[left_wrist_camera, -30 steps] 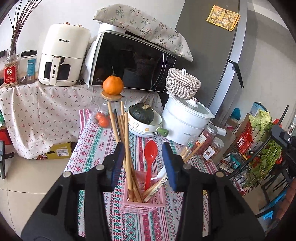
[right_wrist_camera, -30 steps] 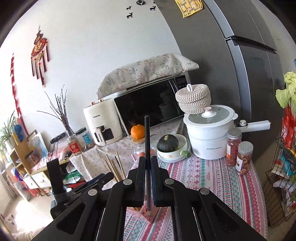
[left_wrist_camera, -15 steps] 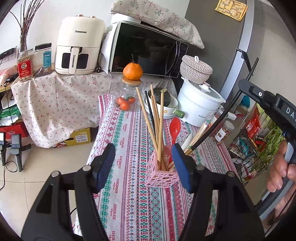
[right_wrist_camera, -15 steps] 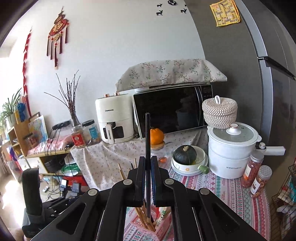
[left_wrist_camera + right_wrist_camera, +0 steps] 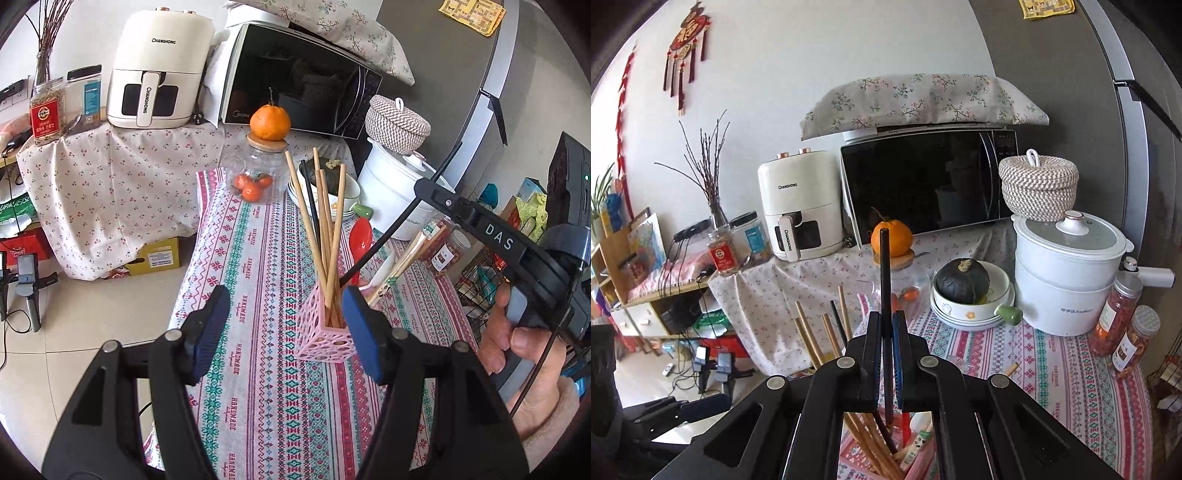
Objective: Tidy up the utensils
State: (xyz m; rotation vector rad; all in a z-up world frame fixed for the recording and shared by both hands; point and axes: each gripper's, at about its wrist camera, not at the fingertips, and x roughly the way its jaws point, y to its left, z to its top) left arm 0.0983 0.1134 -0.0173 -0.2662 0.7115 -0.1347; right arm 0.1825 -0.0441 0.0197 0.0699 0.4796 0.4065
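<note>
Pulled back and swung rightward since a second ago, left tongs (image 5: pixel 282 317) now hovering released, pads wide apart on either side of the pink holder (image 5: pixel 325 325) on the patterned desk (image 5: pixel 266 398). Wooden chopsticks (image 5: pixel 327 236) standing tilted in the holder, beside a red spoon (image 5: pixel 360 236). Further right, right tongs (image 5: pixel 885 354) clenched on a black chopstick (image 5: pixel 884 280), lower end dipping into the holder among the other utensils. Behind: air fryer (image 5: pixel 798 206), microwave (image 5: pixel 923 184), orange (image 5: pixel 891 238) on a glass jar, squash (image 5: pixel 962 280) in a bowl, white pot (image 5: pixel 1067 273).
</note>
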